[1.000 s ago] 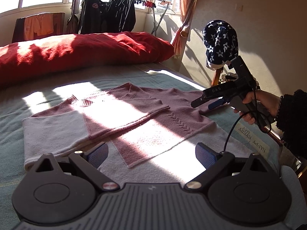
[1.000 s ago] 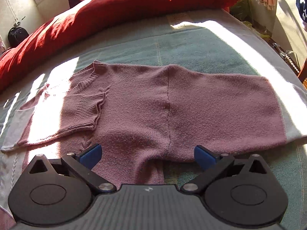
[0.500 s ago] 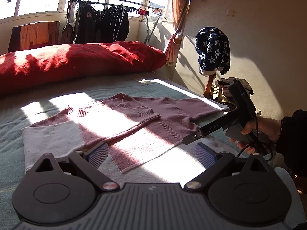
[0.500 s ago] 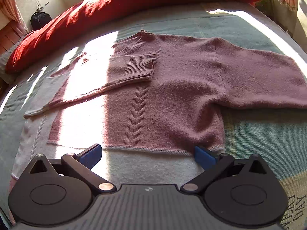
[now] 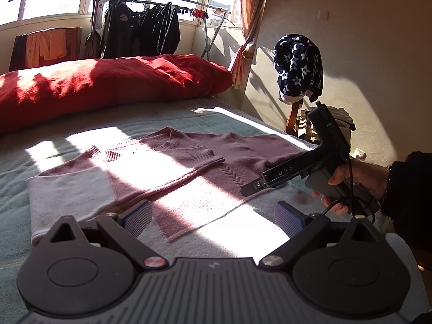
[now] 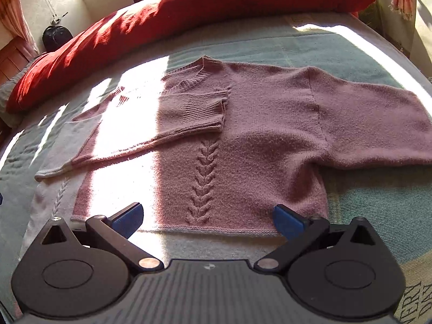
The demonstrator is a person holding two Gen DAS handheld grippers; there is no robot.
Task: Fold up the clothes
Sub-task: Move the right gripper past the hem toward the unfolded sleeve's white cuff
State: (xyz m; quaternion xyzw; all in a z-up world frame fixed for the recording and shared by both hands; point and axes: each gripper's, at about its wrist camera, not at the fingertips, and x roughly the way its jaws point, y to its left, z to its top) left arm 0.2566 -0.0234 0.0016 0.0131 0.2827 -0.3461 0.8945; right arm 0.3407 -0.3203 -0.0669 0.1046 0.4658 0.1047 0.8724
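Letters "D A S" appear in pale capitals along the black side bar of the right gripper, seen from the left wrist view as a person's hand grips its handle. In the right wrist view, large dark capitals are printed on a pale yellowish cloth at the lower right corner; they lie turned sideways and are cut off by the frame edge, with fragments resembling "ERN" and "DAY" legible, though the full words cannot be told. A round patch on a dark jacket hanging at the window is too small to read.
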